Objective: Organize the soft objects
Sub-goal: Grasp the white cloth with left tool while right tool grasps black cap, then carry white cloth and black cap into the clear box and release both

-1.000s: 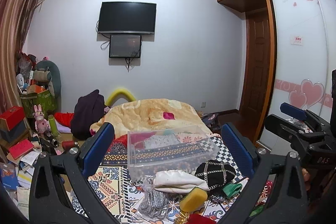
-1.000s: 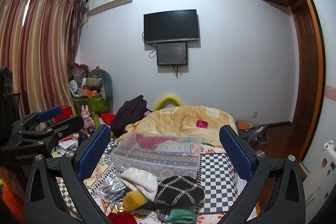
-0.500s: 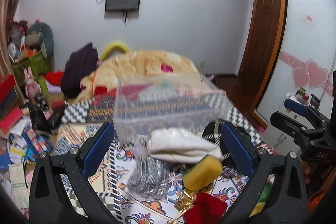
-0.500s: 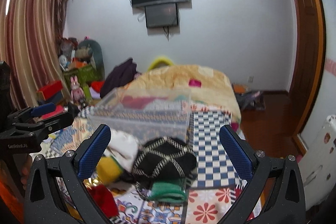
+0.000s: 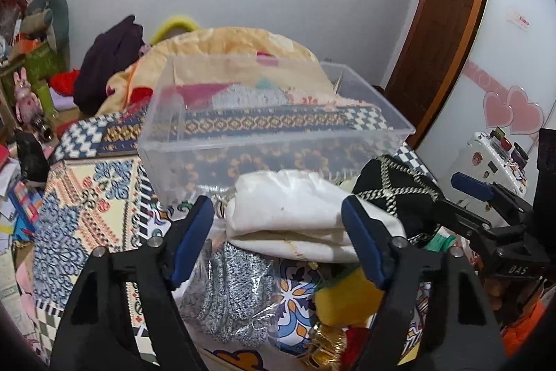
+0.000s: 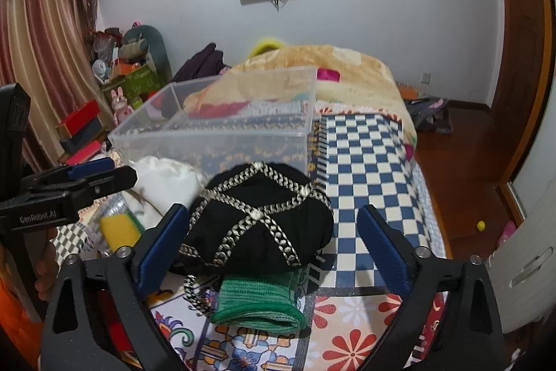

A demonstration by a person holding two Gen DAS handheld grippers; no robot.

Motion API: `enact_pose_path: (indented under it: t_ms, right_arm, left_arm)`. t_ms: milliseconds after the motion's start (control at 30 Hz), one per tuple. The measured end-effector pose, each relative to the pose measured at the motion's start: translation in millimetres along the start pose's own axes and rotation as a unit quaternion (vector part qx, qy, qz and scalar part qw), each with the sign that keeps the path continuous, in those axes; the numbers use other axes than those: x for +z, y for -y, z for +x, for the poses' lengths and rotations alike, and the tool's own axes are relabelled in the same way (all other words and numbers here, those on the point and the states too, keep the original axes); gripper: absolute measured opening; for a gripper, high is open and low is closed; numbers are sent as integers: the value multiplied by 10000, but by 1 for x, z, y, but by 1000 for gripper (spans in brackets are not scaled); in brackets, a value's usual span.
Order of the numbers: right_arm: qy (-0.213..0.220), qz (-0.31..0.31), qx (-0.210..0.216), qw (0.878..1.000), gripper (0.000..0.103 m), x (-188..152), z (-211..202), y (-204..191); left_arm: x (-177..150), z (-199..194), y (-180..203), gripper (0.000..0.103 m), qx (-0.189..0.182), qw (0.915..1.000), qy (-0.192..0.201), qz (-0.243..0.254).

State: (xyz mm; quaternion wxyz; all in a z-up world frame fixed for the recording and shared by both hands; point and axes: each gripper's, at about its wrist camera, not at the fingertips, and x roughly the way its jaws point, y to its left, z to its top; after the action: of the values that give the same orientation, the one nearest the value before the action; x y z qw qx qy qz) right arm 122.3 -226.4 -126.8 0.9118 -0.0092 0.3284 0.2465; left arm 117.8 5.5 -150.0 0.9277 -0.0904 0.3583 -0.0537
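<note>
A clear plastic box [image 5: 271, 131] stands on the patterned bed cover, also in the right wrist view [image 6: 215, 134]. In front of it lie a folded white cloth [image 5: 295, 214], a black hat with silver braid [image 6: 260, 225], a green knitted piece [image 6: 257, 301], a yellow sponge [image 5: 347, 298] and a bagged silver-grey item [image 5: 232, 294]. My left gripper [image 5: 278, 239] is open, its jaws on either side of the white cloth. My right gripper [image 6: 271, 249] is open, its jaws on either side of the black hat.
A rumpled orange quilt [image 5: 236, 47] and a dark garment [image 5: 107, 65] lie behind the box. Clutter and boxes crowd the floor at left [image 6: 87, 127]. The bed's right edge drops to a wooden floor [image 6: 462, 155]. A red item and gold ribbon [image 5: 333, 346] lie near the sponge.
Both grippers have tilted down and moved in close to the pile. The left now brackets the white cloth and the right brackets the black hat. Both stay open.
</note>
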Motion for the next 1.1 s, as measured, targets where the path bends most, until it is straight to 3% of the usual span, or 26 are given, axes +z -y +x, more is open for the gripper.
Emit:
enact_pose_path:
  t_ms: [67, 167, 300, 433, 533, 833, 1100]
  right_arm:
    - [-85, 103, 74, 9999, 85, -2, 5, 3]
    - [-228, 242, 262, 9991, 74, -4, 11, 7]
    - [-229, 248, 285, 9990, 68, -5, 11, 7]
    - [-201, 189, 264, 9993, 56, -4, 11, 4]
    - [-178, 108, 238, 9995, 45, -2, 10, 1]
    - [70, 53, 300, 9995, 25, 9, -5, -1]
    - [493, -149, 358, 9980, 23, 24, -26, -13]
  left_arm:
    - [-3, 8, -4, 62, -98, 9998, -141, -73]
    - [-3, 16, -6, 59, -158, 9996, -199, -131]
    - [-1, 19, -5, 50, -198, 9995, -198, -127]
    - [1, 25, -6, 23, -258, 9991, -298, -155]
    - [3, 27, -8, 15, -291, 9988, -331, -213]
    - [7, -12, 0, 11, -132, 9998, 143, -31]
    - [24, -51, 2, 10, -7, 9970, 778, 35]
